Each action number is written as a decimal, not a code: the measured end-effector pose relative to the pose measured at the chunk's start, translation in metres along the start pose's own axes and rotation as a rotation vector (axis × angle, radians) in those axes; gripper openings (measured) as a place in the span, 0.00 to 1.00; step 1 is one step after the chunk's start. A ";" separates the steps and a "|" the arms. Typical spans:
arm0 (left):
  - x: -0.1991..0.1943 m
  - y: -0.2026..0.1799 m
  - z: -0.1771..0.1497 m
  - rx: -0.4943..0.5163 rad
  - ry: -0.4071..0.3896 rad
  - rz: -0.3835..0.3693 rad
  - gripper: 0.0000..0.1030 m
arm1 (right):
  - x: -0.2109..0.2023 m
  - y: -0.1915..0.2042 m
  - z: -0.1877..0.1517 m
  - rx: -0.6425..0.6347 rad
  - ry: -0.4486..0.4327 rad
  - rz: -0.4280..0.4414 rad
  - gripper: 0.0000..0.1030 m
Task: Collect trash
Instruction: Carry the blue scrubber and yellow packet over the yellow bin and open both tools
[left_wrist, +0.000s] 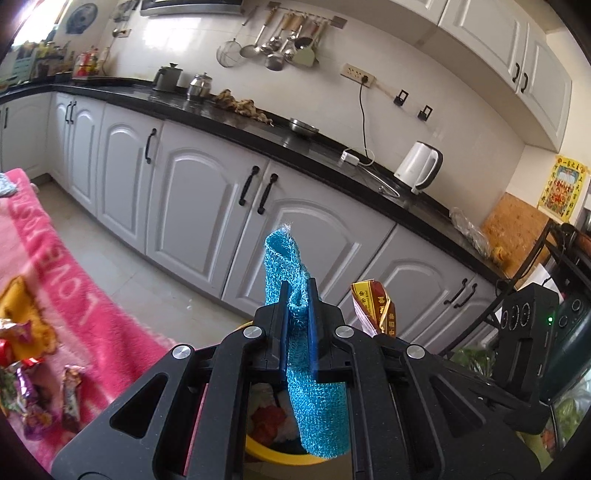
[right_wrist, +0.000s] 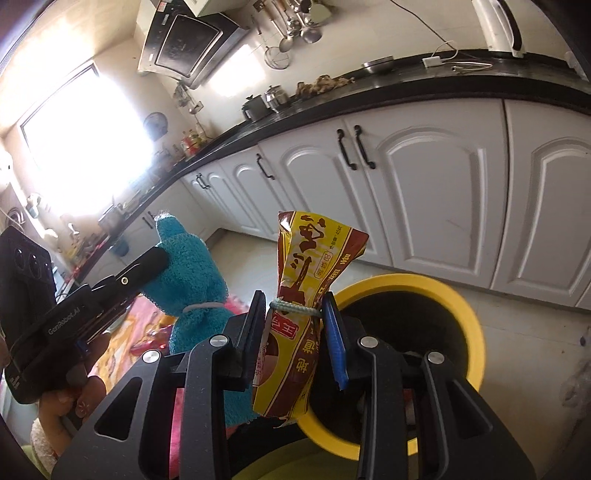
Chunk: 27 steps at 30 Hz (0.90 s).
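Left tool (left_wrist: 298, 295): clamped on a blue knitted cloth (left_wrist: 321, 413); cloth hangs over the yellow bin (left_wrist: 273, 456)
Right tool (right_wrist: 293, 308): clamped on a yellow snack wrapper (right_wrist: 295, 325), at its rubber-banded waist; wrapper hangs above the bin's near rim
Bin: open; some trash already inside
Remaining trash: candy wrappers (left_wrist: 70, 395) on the pink blanket (left_wrist: 74, 288)
Risk: wrapper sits over the rim, not the opening; released here it may tip outside; cloth's knit may snag on the pads (left_wrist: 283, 332) and not fall
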<state>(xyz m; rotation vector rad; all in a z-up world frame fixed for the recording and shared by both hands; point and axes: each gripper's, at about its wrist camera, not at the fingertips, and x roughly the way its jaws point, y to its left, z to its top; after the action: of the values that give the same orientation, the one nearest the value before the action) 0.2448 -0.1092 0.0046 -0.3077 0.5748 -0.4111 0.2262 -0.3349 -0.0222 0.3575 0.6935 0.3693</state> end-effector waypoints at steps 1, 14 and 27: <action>0.005 -0.002 -0.001 0.002 0.005 -0.002 0.04 | 0.000 -0.002 0.001 -0.002 -0.002 -0.008 0.29; 0.042 -0.009 -0.009 0.028 0.041 -0.001 0.04 | 0.014 -0.027 0.001 -0.010 0.017 -0.090 0.29; 0.057 0.006 -0.024 -0.013 0.090 0.028 0.25 | 0.030 -0.049 -0.009 0.048 0.062 -0.152 0.52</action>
<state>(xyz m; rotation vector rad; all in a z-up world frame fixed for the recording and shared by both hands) 0.2760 -0.1337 -0.0436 -0.2946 0.6692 -0.3960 0.2521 -0.3630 -0.0664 0.3372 0.7858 0.2205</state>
